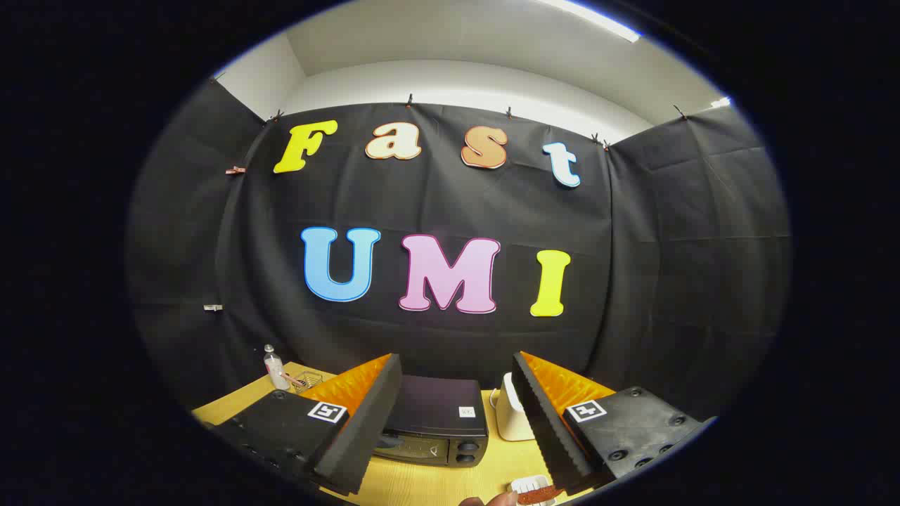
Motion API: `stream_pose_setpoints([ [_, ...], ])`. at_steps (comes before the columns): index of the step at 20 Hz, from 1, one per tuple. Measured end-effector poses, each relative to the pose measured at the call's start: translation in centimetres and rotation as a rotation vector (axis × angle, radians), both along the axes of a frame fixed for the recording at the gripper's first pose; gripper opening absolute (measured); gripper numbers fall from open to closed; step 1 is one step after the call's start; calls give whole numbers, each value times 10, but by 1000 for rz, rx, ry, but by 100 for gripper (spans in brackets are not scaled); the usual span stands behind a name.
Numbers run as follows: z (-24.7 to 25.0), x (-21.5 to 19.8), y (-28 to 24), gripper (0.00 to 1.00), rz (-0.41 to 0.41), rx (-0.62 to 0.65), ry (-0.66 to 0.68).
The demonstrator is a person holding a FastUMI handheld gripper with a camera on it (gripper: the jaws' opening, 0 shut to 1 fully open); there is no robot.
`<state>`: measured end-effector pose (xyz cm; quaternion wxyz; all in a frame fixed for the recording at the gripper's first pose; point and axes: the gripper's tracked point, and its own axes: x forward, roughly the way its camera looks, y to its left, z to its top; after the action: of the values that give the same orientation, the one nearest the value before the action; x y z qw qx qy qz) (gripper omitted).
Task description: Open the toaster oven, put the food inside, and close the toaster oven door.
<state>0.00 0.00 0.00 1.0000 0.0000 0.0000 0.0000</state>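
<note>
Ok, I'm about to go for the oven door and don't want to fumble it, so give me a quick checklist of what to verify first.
1. Gripper open wide enough for a handle: ok, the fingers stand well apart with nothing between them.
2. Toaster oven ahead: ok, it sits on the wooden table between and beyond the fingers.
3. Door shut: it looks closed, but part of the front is hidden by the left finger, so cannot tell for sure.
4. Door handle located: cannot tell.
5. Food ready: a small white dish with something brown lies near the right finger: ok.
6. White appliance beside the oven stands apart from it: ok.
</note>
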Motion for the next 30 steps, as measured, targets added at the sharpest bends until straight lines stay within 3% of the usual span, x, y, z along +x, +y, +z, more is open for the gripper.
stream_pose_setpoints([
  [18,-10,1,14,97,-1,17,5],
  [30,-122,59,108,97,78,14,169],
])
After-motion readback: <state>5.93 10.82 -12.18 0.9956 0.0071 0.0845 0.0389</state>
